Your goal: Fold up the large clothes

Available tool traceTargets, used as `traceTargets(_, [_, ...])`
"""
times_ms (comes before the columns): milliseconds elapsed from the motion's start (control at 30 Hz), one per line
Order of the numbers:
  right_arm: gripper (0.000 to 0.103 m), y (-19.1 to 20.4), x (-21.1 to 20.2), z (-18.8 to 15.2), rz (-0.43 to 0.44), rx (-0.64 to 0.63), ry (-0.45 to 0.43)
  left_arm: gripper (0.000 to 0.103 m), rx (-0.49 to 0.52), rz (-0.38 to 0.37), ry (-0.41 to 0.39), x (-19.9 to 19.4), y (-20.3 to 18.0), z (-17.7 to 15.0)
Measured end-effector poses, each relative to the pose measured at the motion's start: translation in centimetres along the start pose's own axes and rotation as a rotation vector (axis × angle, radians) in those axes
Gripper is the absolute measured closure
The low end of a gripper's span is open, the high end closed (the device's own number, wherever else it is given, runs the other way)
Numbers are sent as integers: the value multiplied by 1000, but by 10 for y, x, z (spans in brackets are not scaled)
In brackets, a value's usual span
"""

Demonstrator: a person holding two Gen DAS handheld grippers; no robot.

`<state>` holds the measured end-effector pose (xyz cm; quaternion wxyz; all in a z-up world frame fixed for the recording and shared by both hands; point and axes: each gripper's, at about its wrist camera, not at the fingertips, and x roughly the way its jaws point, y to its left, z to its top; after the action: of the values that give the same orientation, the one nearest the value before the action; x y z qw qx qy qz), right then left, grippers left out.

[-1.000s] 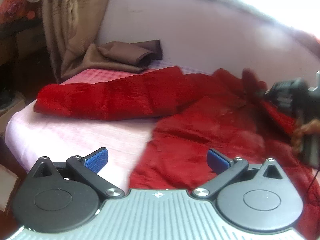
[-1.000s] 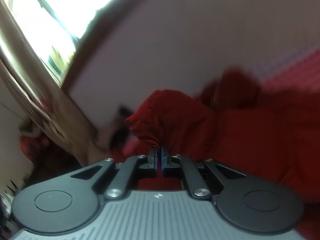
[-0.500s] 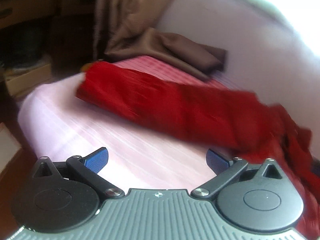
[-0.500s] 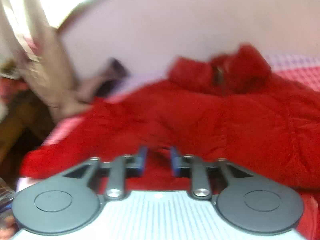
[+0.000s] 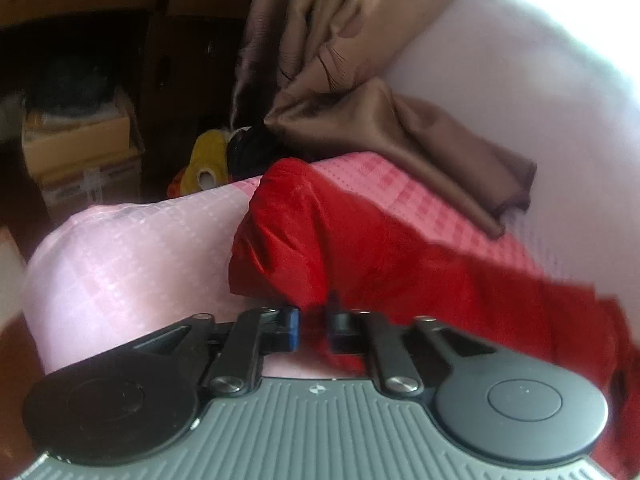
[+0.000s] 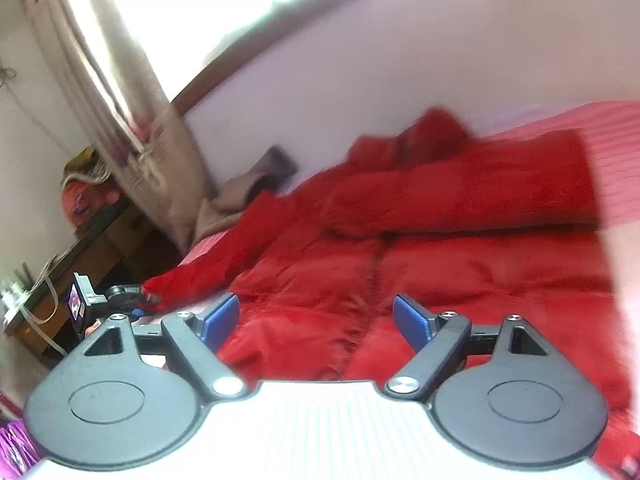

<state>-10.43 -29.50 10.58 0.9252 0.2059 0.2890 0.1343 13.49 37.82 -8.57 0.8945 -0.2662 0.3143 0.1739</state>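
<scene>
On the pink checked bed cover [image 5: 132, 248] lies a red padded jacket [image 6: 460, 264], spread flat with its front upward.

Left wrist view: only one sleeve [image 5: 328, 248] is seen, running from far right to its cuff end at near centre. The left gripper [image 5: 312, 326] has just closed; its blue pads sit close together with red sleeve fabric pinched between them at the cuff. A brown curtain [image 5: 320, 40] hangs behind, its folded tail resting on the far edge of the bed. Cardboard boxes [image 5: 80, 148] and a yellow item stand on the floor to the left.

Right wrist view: the jacket body is shown, with a central zip line running from near to far. The other sleeve is folded across the chest, lying left to right. The collar end is far, the hem near. The outstretched sleeve points to the left, where the left gripper meets its cuff. The right gripper [image 6: 316, 320] has just opened; its jaws stand wide above the jacket front, nothing between them.
</scene>
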Motion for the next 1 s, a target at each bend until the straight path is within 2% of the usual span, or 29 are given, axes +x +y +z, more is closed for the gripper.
traceTargets(67, [18, -5, -21, 1, -32, 0, -22, 100, 34, 15, -47, -13, -19, 7])
traceTargets(133, [18, -13, -39, 1, -65, 2, -53, 100, 80, -18, -113, -41, -51, 14])
traceTargets(233, [18, -29, -60, 1, -102, 26, -97, 100, 181, -121, -202, -95, -120, 18])
traceTargets(400, [18, -58, -79, -8, -95, 126, -159, 100, 357, -317, -266, -168, -249, -3])
traceTargets(567, [18, -76, -90, -20, -98, 146, -185, 100, 472, -486, -202, -189, -358, -55])
traceTargets(667, [18, -90, -98, -25, -85, 178, -205, 100, 546, -532, -145, -180, -404, -97])
traceTargets(800, [18, -112, -102, -29, -79, 216, -225, 100, 654, -549, -38, -148, -452, -161])
traceTargets(900, [18, -125, -97, -31, -84, 225, -223, 98, 748, -545, 23, -118, -474, -203])
traceTargets(967, [18, -133, -94, -34, -85, 235, -215, 91, 809, -545, 49, -99, -483, -227])
traceTargets(1000, [18, -137, -92, -35, -88, 243, -211, 81, 843, -545, 49, -93, -485, -238])
